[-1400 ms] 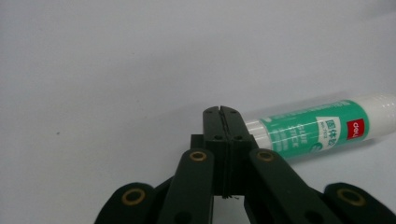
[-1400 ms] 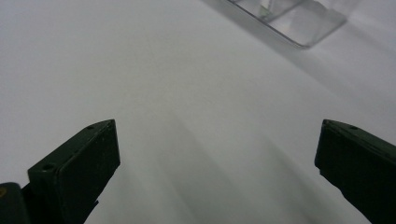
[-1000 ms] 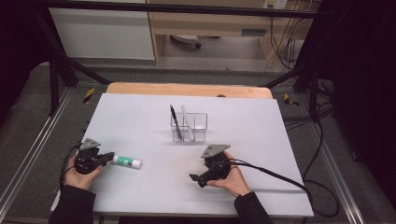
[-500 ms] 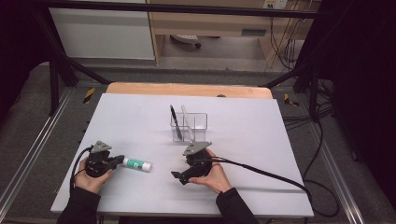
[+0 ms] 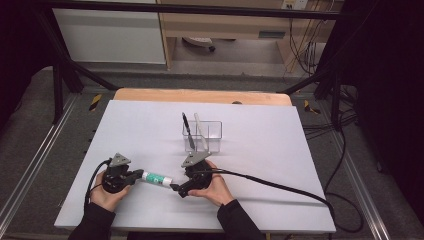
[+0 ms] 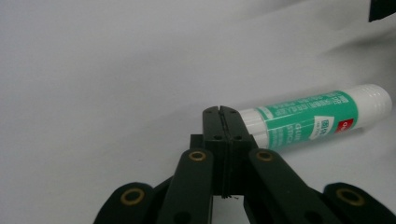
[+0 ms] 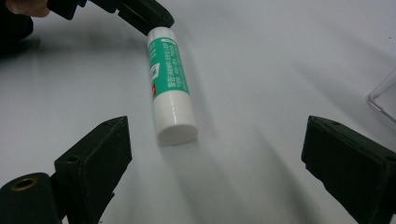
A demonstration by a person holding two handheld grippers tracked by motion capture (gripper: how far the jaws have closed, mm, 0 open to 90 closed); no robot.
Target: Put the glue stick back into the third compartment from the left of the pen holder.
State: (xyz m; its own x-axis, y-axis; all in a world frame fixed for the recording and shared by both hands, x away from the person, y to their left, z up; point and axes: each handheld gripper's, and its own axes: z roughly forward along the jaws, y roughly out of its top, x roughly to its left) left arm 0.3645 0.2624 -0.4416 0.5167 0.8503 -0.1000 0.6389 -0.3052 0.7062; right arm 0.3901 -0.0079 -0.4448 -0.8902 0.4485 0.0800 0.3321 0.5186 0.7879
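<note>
1. Left gripper: jaws closed, tips at the near end of the glue stick. Pushing or pinching, can't tell.
2. Glue stick lies flat on the table, well short of the clear box.
3. Right gripper: jaws have just been closing but stand wide, glue stick's cap end between them, no contact.
4. Clear box holds a black pen and a white stick; looks like the glue stick goes in next. Left: grab, lift, drop in.

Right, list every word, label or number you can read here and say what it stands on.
"GLUE STICK": on the green label of the glue stick, read in the left gripper view.
Smaller white print and a red mark on that label: too blurred to read.
Yellow-and-black markers on the floor: no lettering legible.
</note>
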